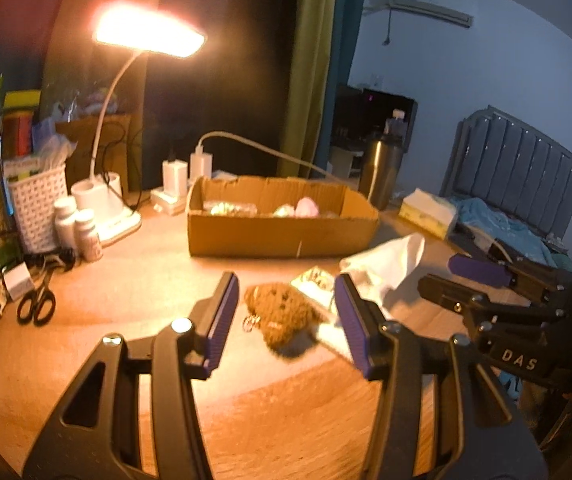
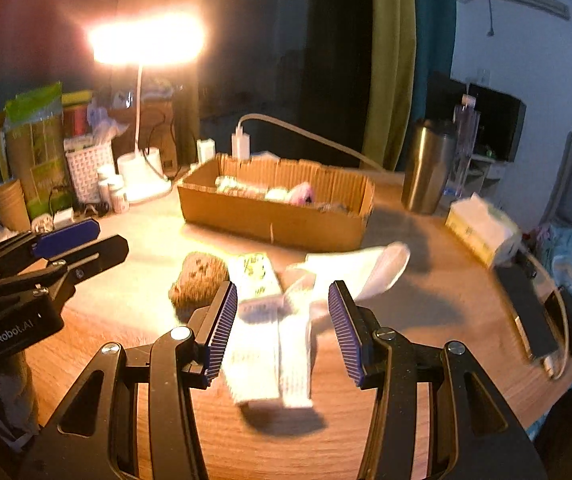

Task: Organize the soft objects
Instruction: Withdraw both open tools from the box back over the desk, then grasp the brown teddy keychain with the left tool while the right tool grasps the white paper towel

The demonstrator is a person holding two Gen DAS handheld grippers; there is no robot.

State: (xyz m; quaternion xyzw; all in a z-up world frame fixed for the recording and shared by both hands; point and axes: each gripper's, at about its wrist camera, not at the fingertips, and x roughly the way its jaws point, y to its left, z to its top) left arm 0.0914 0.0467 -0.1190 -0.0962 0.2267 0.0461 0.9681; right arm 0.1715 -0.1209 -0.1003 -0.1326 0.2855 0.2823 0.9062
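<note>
The round wooden bench (image 2: 426,280) carries an open brown cardboard box (image 1: 282,232) towards its far edge, with pale and pink soft things (image 2: 302,193) lying inside it. A lit white desk lamp (image 1: 150,36) stands at the far left edge, beside a white plastic lattice basket (image 1: 38,204). A steel tumbler (image 2: 426,168) stands at the far right edge, near a tissue pack (image 2: 482,228). In the middle of the bench lies a white sock (image 2: 366,268), touching a pale flat packet (image 2: 258,276); just beside the packet sits a small brown fuzzy plush toy (image 1: 282,316). The left tongs (image 1: 286,320) hang above the toy with jaws spread wide, holding nothing. The right tongs (image 2: 282,332) hover over the sock, jaws likewise apart and empty. Black scissors (image 1: 38,304) lie at the left edge.
</note>
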